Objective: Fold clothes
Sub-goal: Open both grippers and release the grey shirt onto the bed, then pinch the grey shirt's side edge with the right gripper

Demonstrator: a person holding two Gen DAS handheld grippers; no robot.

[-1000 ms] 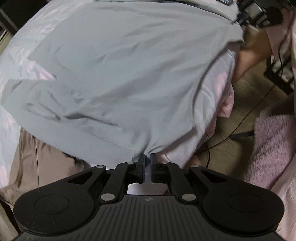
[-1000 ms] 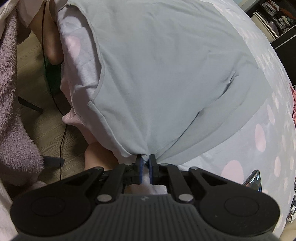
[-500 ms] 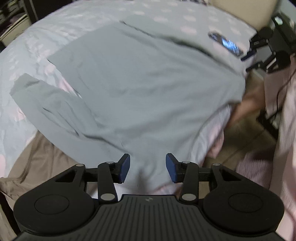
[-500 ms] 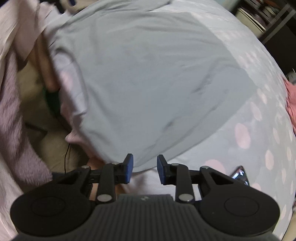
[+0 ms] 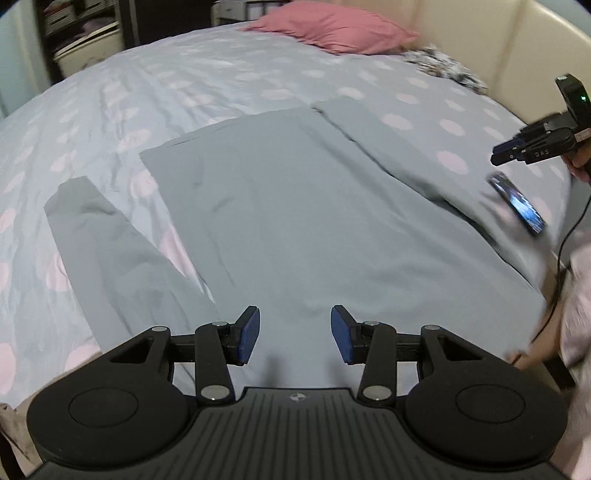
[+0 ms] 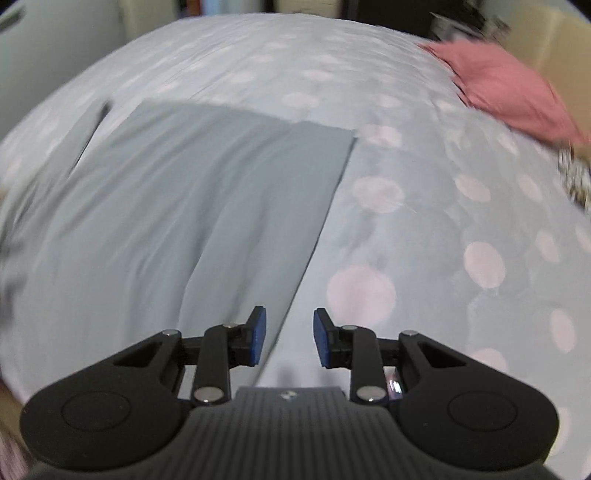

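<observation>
A grey long-sleeved shirt point(image 5: 295, 206) lies spread flat on the bed, one sleeve point(image 5: 107, 247) angled out to the left. My left gripper point(image 5: 294, 334) hovers open over the shirt's near part, nothing between its blue pads. The right wrist view shows the same shirt point(image 6: 192, 206) with its straight edge running toward my right gripper point(image 6: 289, 336), which is open and empty just above that edge. The right gripper point(image 5: 517, 150) also shows at the right edge of the left wrist view, held by a hand.
The bed has a pale sheet with pink dots point(image 5: 122, 88). A pink pillow point(image 5: 332, 29) lies at the head, and a patterned cloth point(image 5: 443, 66) beside it. A phone point(image 5: 521, 208) rests near the bed's right edge. Shelves point(image 5: 81, 33) stand beyond the bed.
Both grippers let go of the shirt's near edge, opened, and lifted to look across the bed. The shirt now lies flat on the sheet.
</observation>
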